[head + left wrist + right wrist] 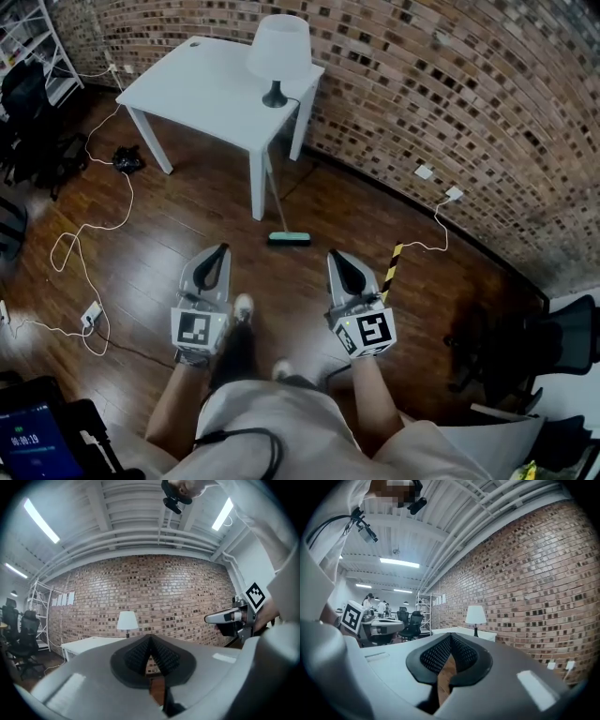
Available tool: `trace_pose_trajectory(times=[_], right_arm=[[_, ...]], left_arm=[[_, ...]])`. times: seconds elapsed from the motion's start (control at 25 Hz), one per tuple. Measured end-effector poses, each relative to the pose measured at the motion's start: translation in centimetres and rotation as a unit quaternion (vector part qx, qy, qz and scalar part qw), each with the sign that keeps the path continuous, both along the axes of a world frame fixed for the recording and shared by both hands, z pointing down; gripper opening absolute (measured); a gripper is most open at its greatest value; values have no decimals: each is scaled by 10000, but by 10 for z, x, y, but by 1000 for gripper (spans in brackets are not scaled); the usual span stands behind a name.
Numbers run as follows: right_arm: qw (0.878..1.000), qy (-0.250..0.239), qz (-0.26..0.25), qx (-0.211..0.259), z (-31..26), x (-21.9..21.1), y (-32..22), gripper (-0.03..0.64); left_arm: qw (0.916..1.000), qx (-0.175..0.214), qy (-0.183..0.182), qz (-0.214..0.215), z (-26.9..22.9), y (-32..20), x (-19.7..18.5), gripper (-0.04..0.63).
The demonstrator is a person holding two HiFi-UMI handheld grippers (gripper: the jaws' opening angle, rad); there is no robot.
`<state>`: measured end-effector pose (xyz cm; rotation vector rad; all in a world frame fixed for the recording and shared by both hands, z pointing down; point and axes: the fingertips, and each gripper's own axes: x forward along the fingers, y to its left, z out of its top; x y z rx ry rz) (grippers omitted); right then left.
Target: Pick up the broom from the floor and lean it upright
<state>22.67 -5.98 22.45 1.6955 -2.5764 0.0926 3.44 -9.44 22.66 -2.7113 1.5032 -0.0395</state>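
The broom (277,210) stands upright with its thin handle leaning on the white table's front leg and its teal head (289,239) on the wooden floor. My left gripper (221,251) and right gripper (337,258) are held level side by side, a short way in front of the broom head and apart from it. Both are shut with nothing between the pads. In the left gripper view the closed jaws (150,639) point at the brick wall and the right gripper (225,617) shows at the right. The right gripper view shows its closed jaws (450,637). Neither gripper view shows the broom.
A white table (202,84) with a white lamp (278,47) stands against the brick wall. White cables (89,253) trail over the floor at the left. A yellow-black striped bar (392,265) lies by the right gripper. Office chairs (558,342) stand at the right.
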Motion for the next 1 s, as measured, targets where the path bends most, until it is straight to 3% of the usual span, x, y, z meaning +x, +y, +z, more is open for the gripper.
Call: trace_pose_trajectory(times=[0.36,0.8,1.0], right_arm=[[9999,75,-59,-142,-8,15,81,12],[9999,-10,101,11,-27,-13,86,12],[9997,-138,211,55,-29,-25,81,12]], left_arm=[[9999,-34,41,-101,-10,81,18,2],[9999,154,-55,-27,-30,78,-14,2],[10000,21,-4,-1,-29,73,-29,1]])
